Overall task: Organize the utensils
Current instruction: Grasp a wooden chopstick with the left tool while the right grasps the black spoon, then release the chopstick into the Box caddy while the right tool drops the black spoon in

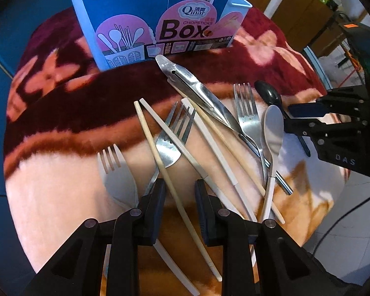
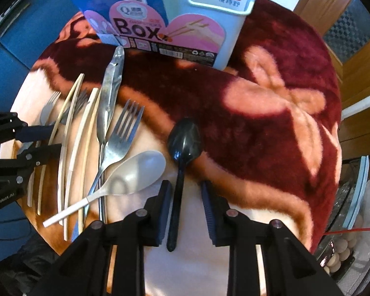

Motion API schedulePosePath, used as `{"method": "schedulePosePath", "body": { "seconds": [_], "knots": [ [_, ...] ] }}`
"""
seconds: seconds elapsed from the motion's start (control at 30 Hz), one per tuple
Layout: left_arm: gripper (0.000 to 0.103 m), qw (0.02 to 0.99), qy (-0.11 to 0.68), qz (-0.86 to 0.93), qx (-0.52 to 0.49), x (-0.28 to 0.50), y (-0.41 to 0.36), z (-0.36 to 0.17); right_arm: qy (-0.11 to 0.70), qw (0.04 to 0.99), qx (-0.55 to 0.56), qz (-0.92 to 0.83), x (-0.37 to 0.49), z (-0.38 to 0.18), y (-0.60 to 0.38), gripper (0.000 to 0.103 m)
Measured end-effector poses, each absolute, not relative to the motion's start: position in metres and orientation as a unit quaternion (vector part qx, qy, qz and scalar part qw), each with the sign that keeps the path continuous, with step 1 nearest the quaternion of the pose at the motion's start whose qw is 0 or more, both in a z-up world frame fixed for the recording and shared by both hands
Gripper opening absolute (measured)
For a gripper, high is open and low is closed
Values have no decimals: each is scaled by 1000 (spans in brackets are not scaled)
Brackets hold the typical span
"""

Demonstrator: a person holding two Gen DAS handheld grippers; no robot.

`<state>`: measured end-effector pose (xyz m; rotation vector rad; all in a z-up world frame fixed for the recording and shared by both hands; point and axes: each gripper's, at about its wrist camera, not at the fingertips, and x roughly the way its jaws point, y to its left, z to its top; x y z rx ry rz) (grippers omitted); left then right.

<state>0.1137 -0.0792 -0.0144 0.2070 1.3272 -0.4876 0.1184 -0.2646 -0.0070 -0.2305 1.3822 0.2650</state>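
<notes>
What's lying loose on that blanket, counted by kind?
Forks: 3
Spoons: 2
Chopsticks: 4
Metal tongs: 1
Total: 10

The bare blanket (image 2: 271, 113) to the right of the black spoon (image 2: 183, 145) lies open as far as the table's edge. On the other side, chopsticks (image 1: 157, 153), forks (image 1: 246, 113), a grey spoon (image 2: 133, 172) and steel tongs (image 1: 197, 96) lie crossed and touching, leaving only narrow gaps. The blue chopstick box (image 1: 160, 17) stands upright at the far edge, just beyond the tongs' tip, closing that side.
</notes>
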Motion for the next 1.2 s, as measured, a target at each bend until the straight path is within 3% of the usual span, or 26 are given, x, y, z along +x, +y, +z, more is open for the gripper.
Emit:
{"method": "schedulePosePath", "body": {
  "seconds": [0.17,0.27,0.73,1.2],
  "knots": [
    [13,753,608,-237,85,117,-72,-13,620,770,-98,112,120,-5,-269,8],
    [7,753,609,-242,62,120,-64,-14,607,783,-79,110,113,-3,-274,8],
    [5,785,574,-234,-20,97,-34,3,504,850,46,147,41,17,-305,8],
    [4,878,444,-177,1,92,-26,54,389,900,77,180,30,46,-299,8]
  ]
}}
